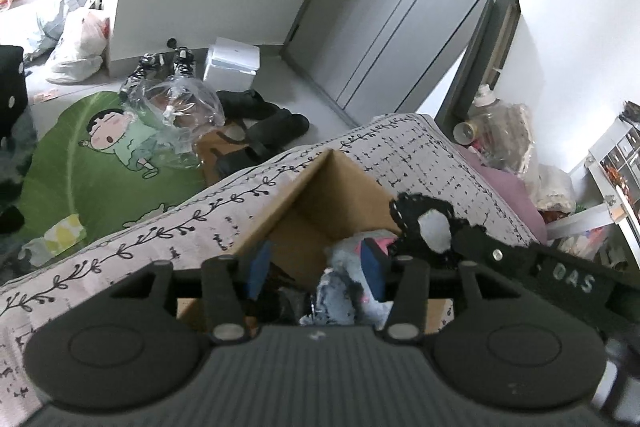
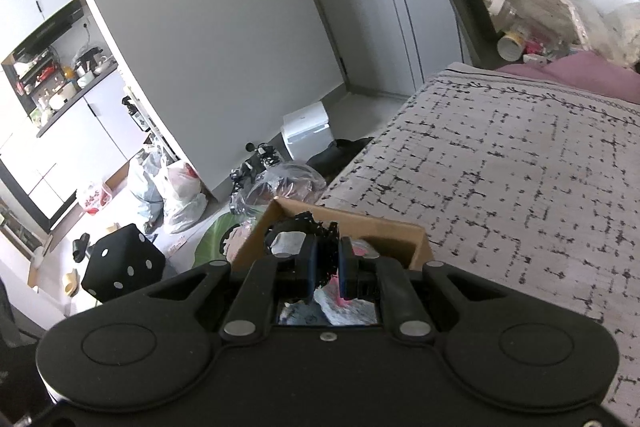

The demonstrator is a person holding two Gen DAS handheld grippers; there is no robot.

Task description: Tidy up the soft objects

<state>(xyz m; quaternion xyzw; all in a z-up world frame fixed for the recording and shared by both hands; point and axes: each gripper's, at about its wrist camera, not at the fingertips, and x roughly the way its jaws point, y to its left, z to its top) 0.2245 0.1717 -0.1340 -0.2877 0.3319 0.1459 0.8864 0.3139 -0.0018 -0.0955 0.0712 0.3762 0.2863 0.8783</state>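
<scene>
Left gripper (image 1: 316, 267): jaws parted, blue pads apart over the open cardboard box (image 1: 320, 195), with a pale blue-grey plush item (image 1: 340, 291) lying below and between them; the pads do not press on it. Right gripper (image 2: 327, 267): jaws drawn close together, clamped on a black lacy fabric piece (image 2: 320, 239) with a white patch, held above the box (image 2: 380, 227). In the left wrist view the same black lace item (image 1: 424, 223) hangs at the box's right side, with the right gripper's dark body (image 1: 560, 275) entering from the right edge.

Box contents: the blue-grey plush with pink and dark blue parts lies at the near end; the far inner corner shows bare cardboard. The box rests on a bed (image 2: 500, 167), near its left edge, on a pale cover printed with black broken grid lines and a vine border. A mauve sheet (image 2: 580, 71) shows at the bed's far end.

Surroundings: beside the bed's left edge on the floor, a green leaf-shaped mat (image 1: 92, 163) with a cartoon figure, a crumpled clear plastic bag (image 1: 176, 107), dark shoes (image 1: 264, 119), a white box-shaped appliance (image 1: 232, 63), and a black dice-shaped cushion (image 2: 124, 263). Filled plastic bags (image 2: 176, 195) stand against the curved white wall. A grey door (image 1: 400, 7) closes the far side.
</scene>
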